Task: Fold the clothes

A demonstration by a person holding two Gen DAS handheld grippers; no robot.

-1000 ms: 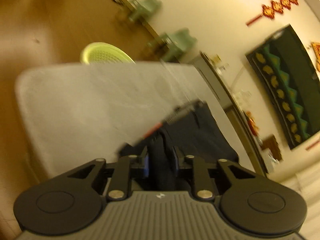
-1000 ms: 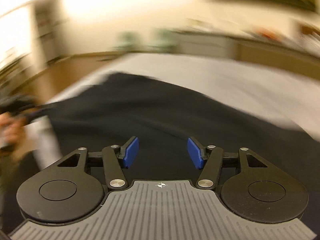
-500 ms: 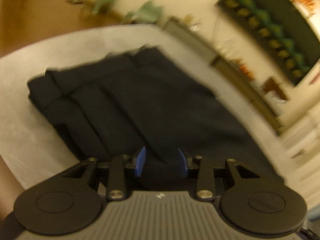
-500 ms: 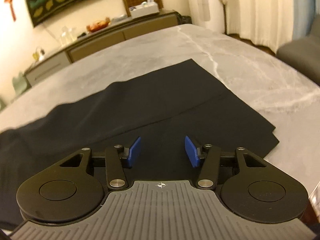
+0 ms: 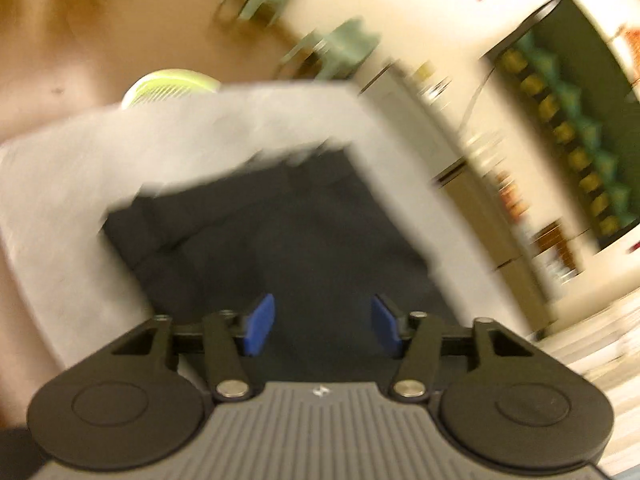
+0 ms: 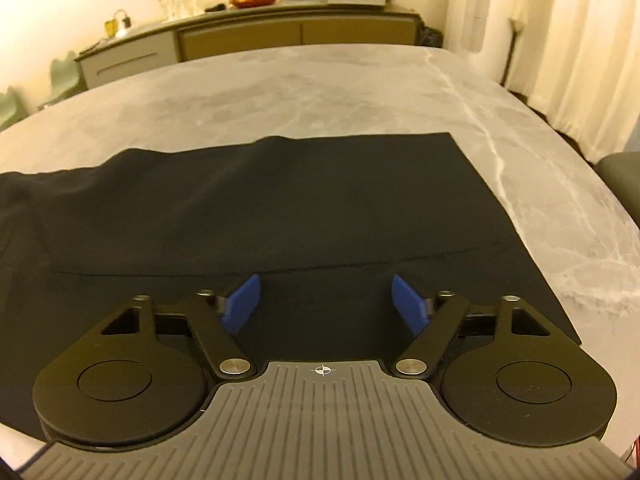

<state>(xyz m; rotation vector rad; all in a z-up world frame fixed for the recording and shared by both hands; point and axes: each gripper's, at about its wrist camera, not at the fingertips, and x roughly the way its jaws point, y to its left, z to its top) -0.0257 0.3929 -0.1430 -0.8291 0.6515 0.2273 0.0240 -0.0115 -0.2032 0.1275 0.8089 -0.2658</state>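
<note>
— Where now in the fold?

— Between folds, by the look of it. Dark garment [image 6: 280, 208] spread flat on the grey table [image 6: 320, 88], one long seam across it, square end lying to the right.

— And the tools?

— Left gripper [image 5: 323, 322] released, jaws apart, nothing held, above the bunched end of the cloth; view blurred. Right gripper [image 6: 326, 304] likewise spread and empty, low over the near edge.

— Next?

— Probably pinching an end and carrying it over. Needs both layers caught together.
</note>
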